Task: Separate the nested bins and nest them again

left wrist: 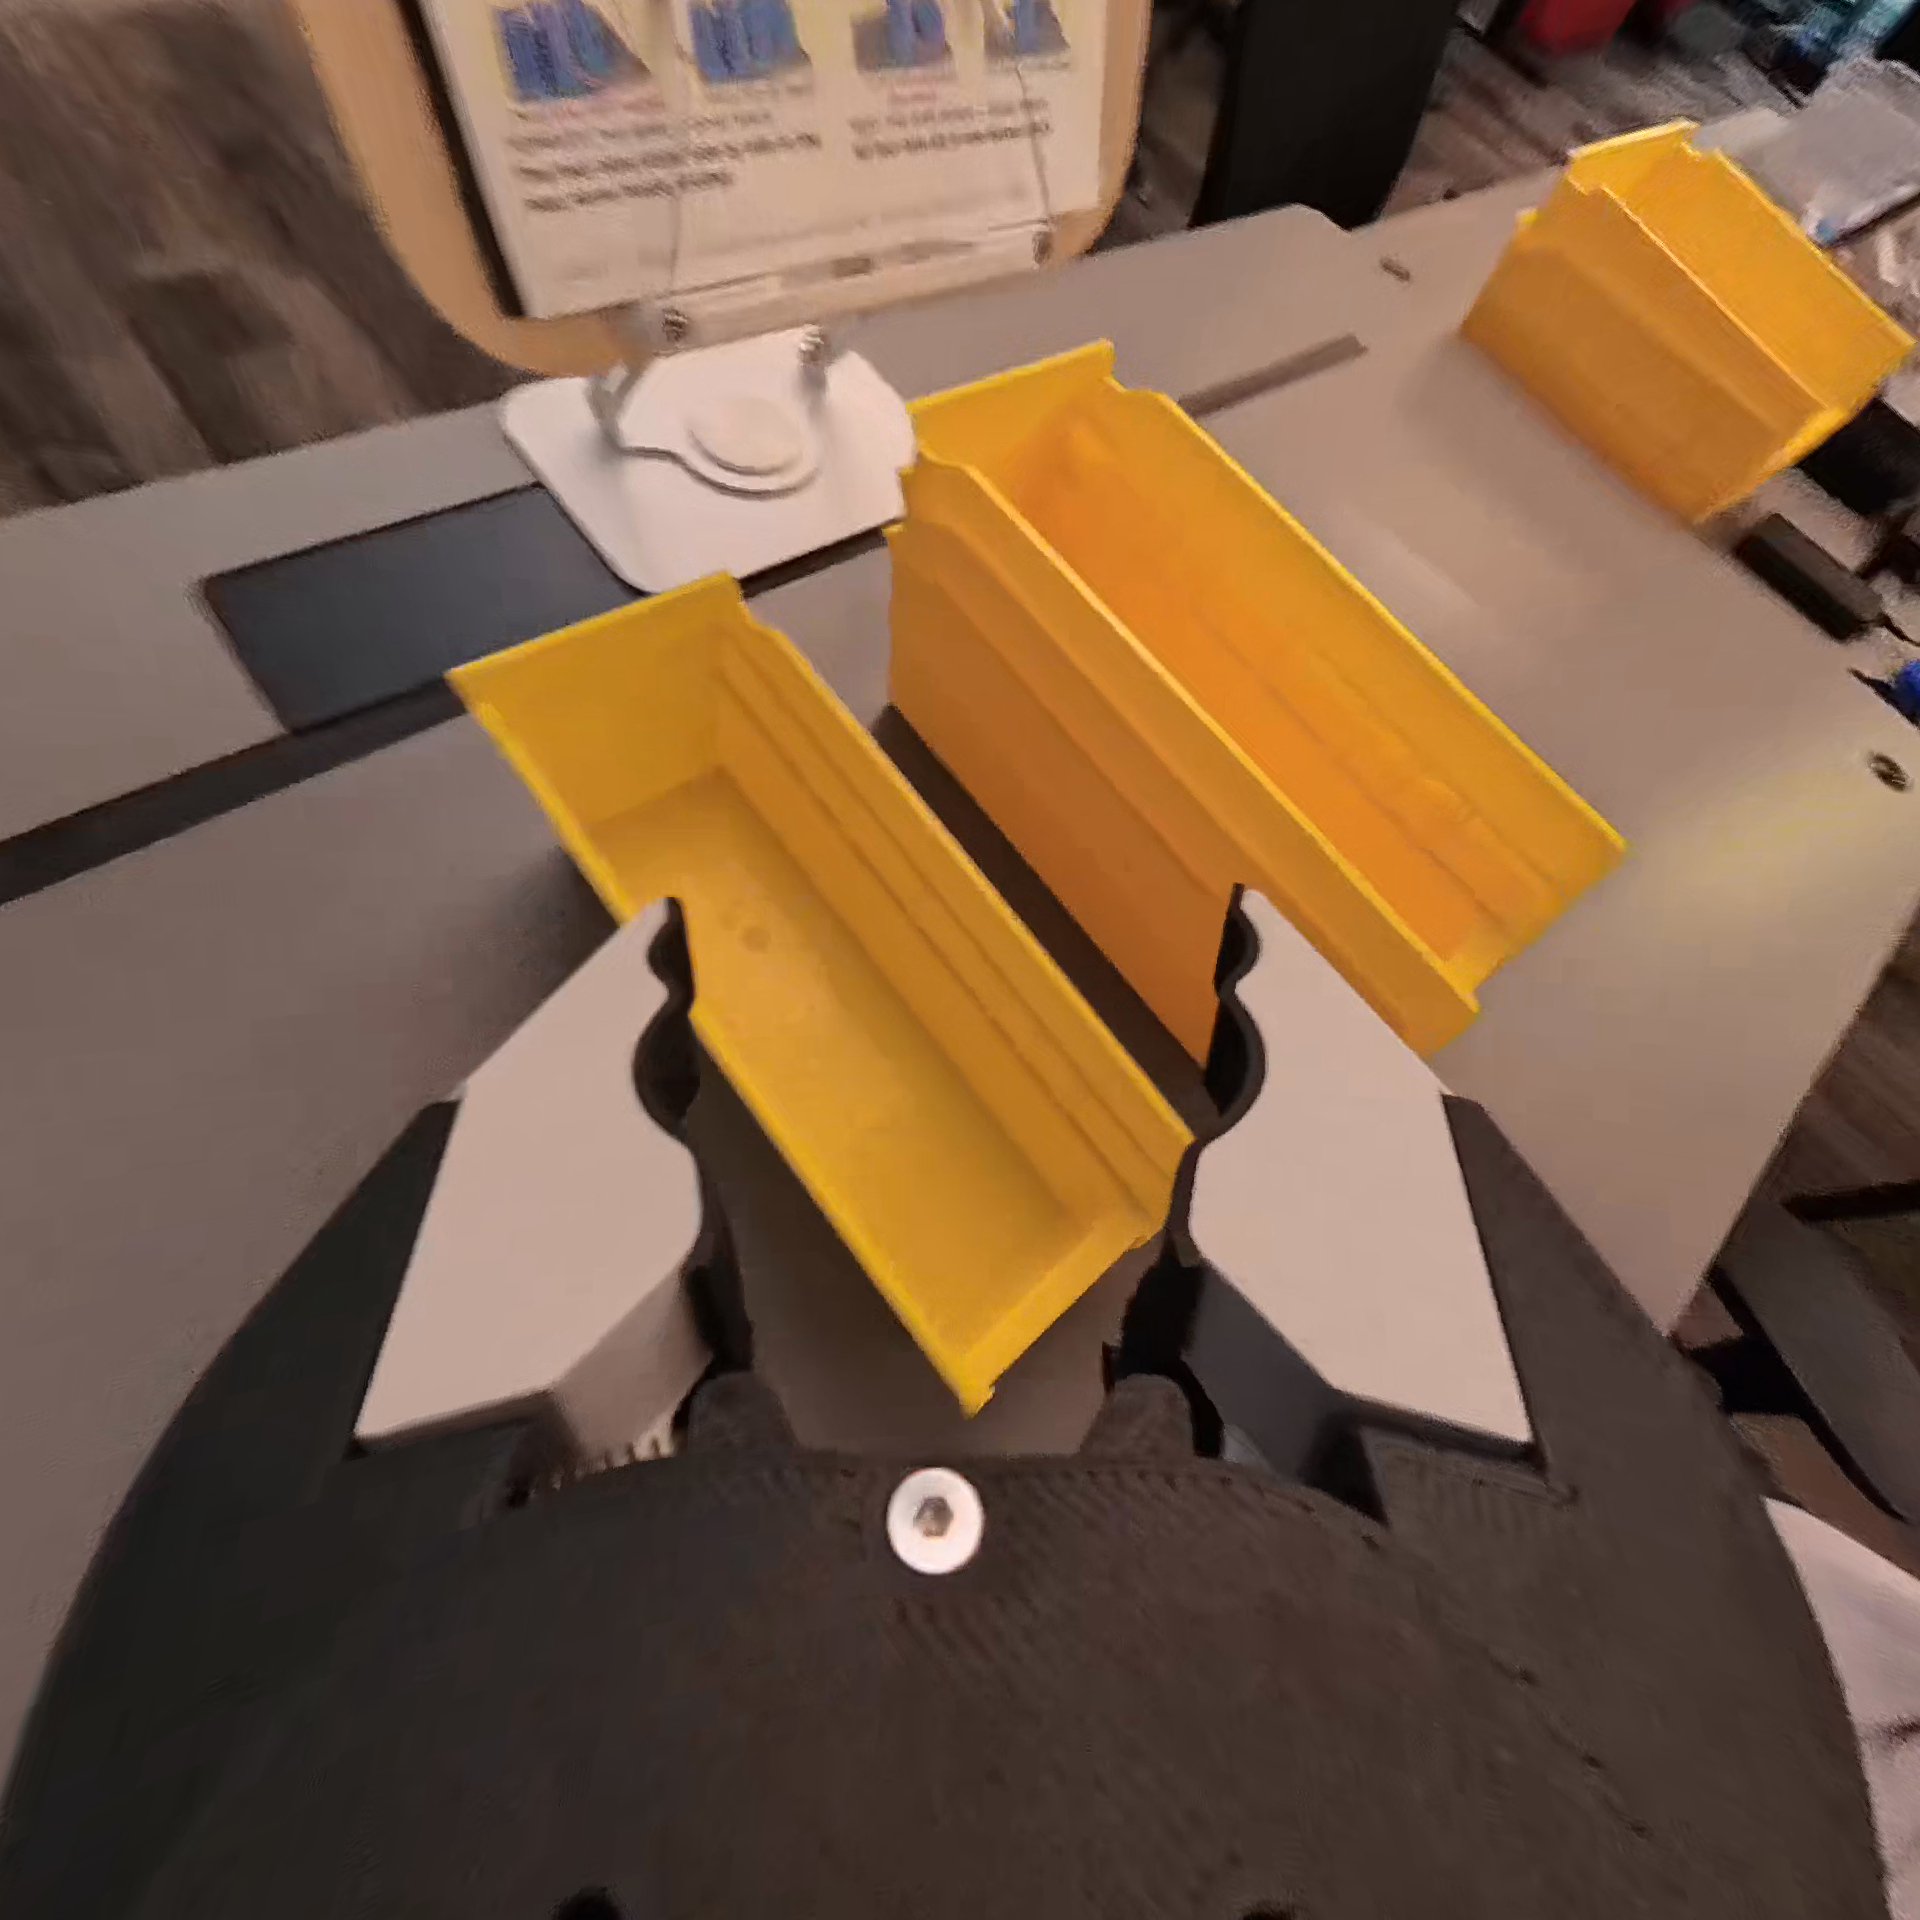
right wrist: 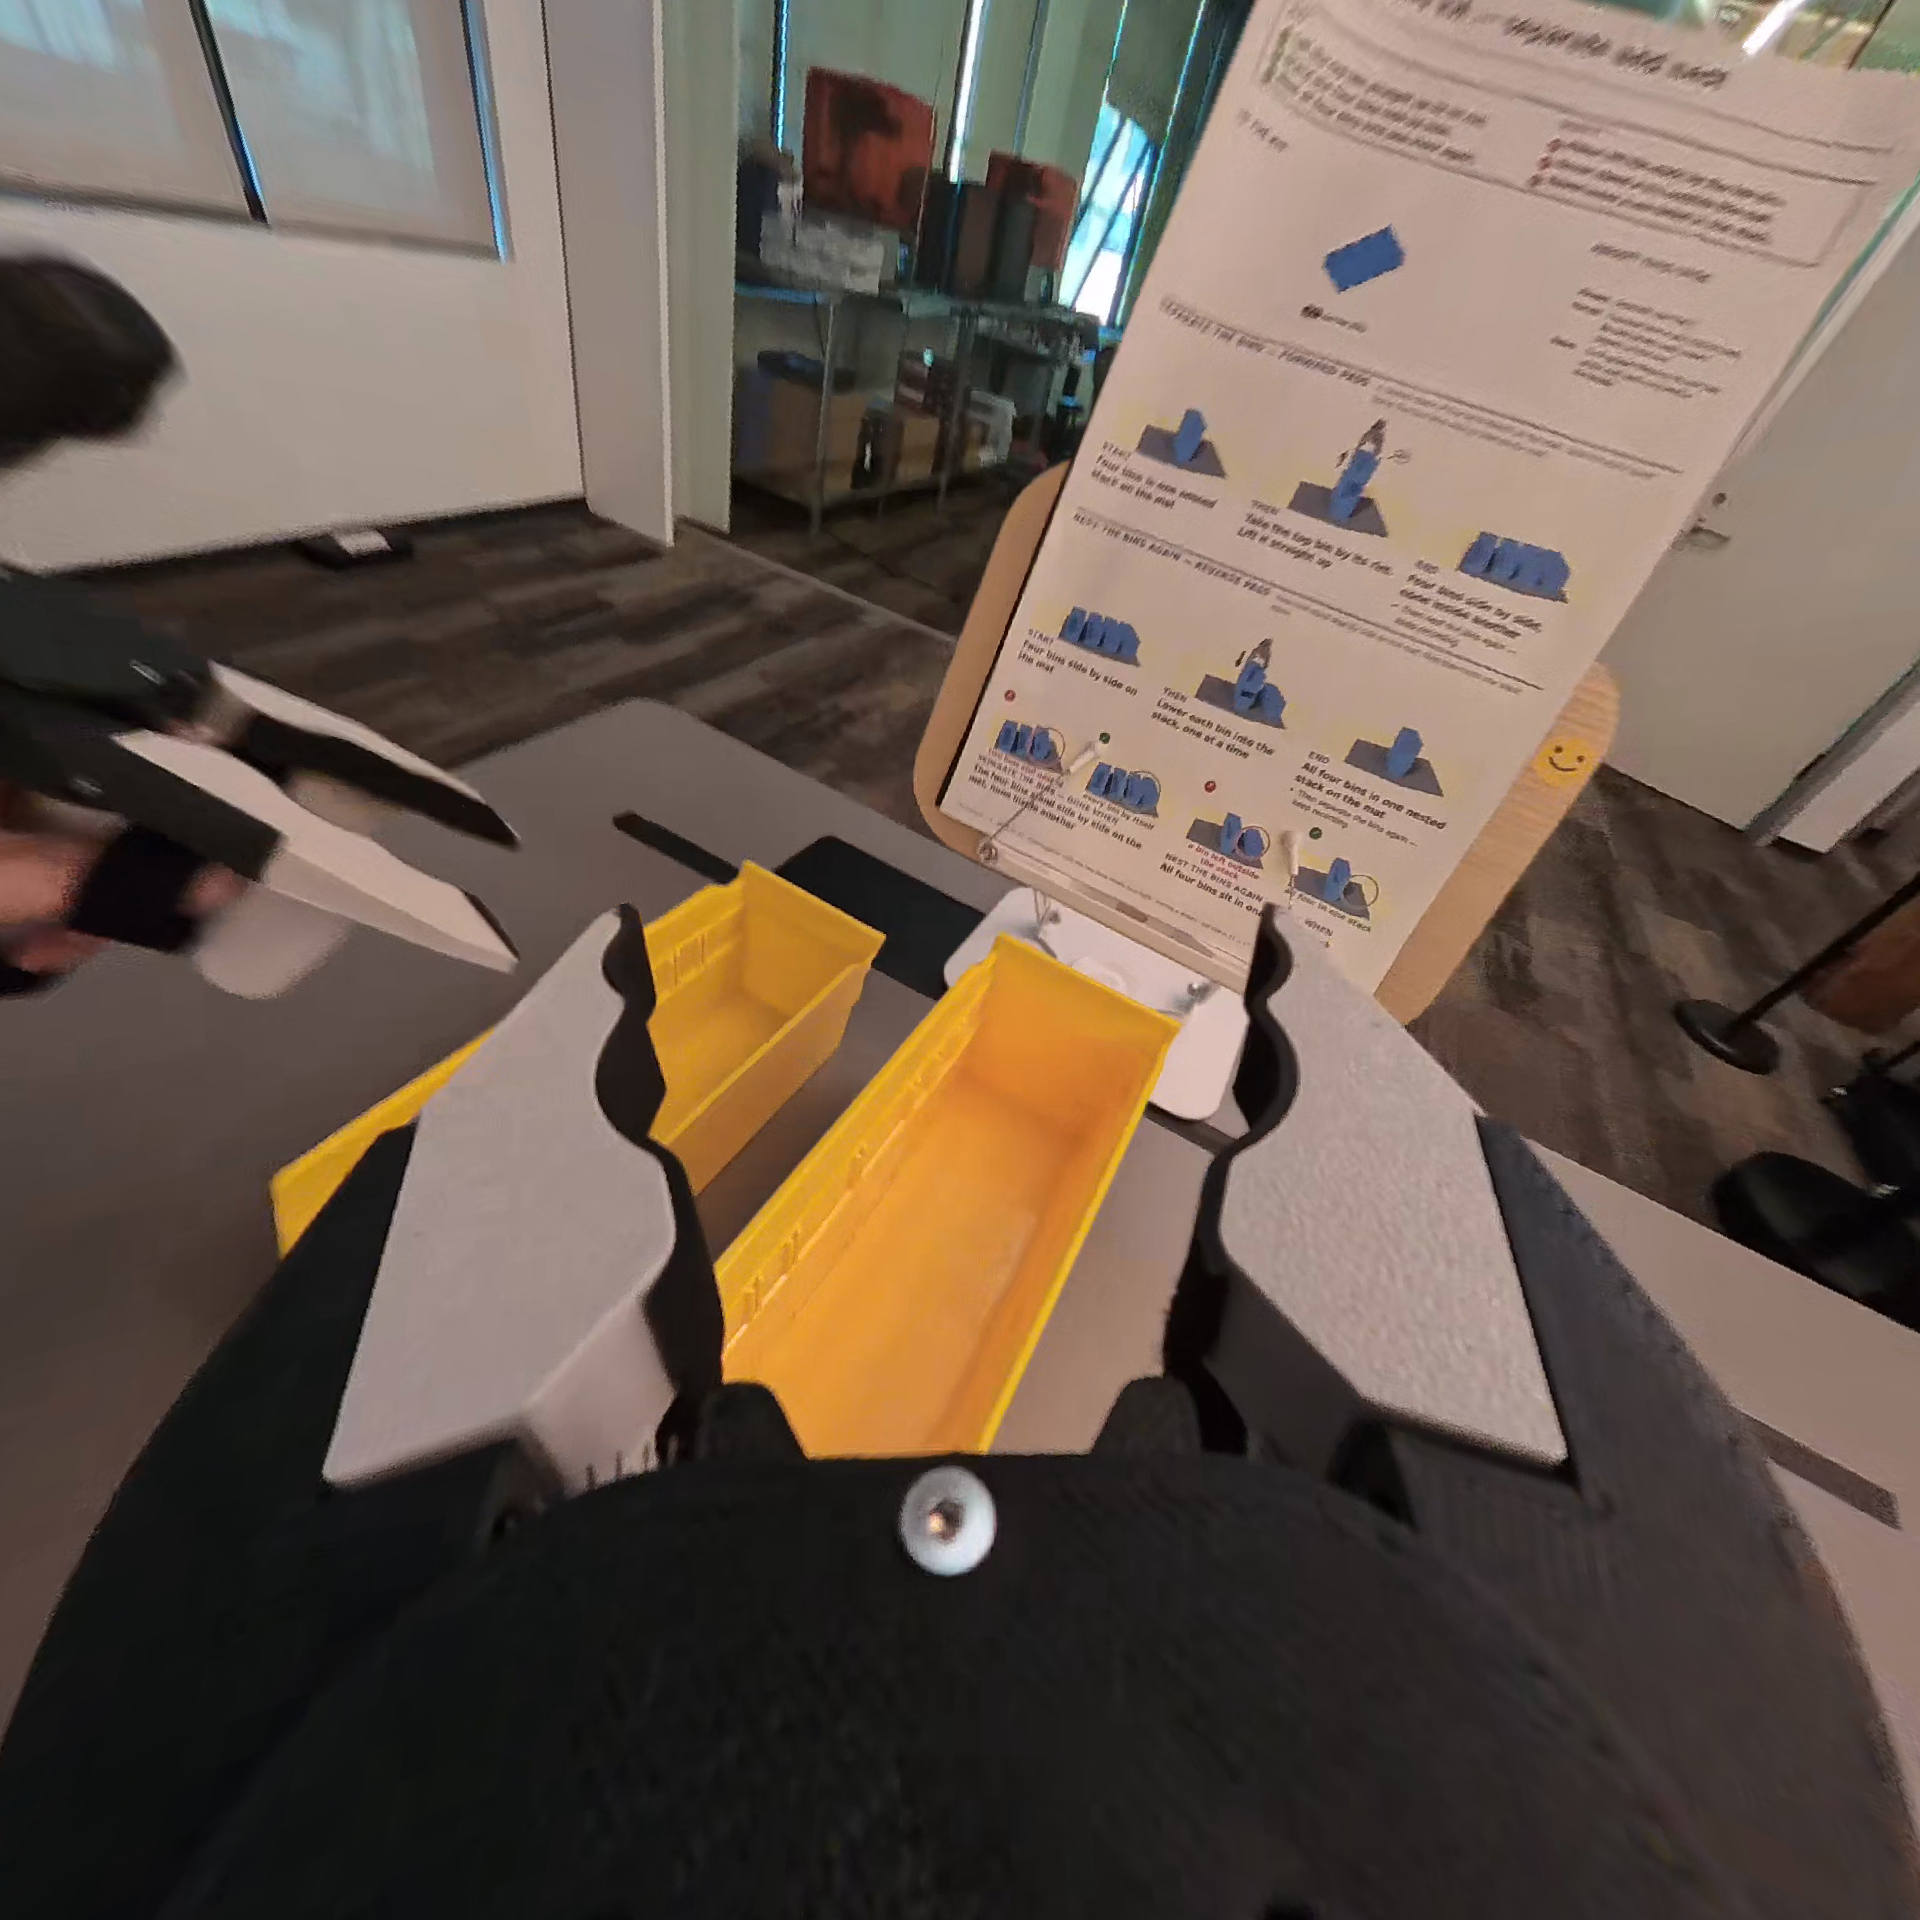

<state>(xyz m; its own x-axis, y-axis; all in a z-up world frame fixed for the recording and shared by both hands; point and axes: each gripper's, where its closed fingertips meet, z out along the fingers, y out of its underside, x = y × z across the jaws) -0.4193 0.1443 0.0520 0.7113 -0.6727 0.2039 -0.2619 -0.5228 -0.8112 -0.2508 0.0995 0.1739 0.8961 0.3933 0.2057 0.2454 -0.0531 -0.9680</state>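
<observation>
Three yellow bins stand apart on the grey surface (left wrist: 312, 1039): the near bin (left wrist: 831, 987) lies between the spread jaws of the left gripper (left wrist: 951, 914), with the middle bin (left wrist: 1195, 665) just beside it and the far bin (left wrist: 1683, 322) well apart. The right gripper (right wrist: 940, 925) hovers spread over a bin (right wrist: 935, 1195), gripping nothing. Closing off-centre, I'd guess, could catch the neighbour's wall or tip a bin instead of lifting it.

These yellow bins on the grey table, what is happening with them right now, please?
A person works with two handheld grippers. Three yellow bins stand apart on the grey table: the near bin, the middle bin and the far bin. The left gripper and the right gripper are both open, holding nothing.
</observation>
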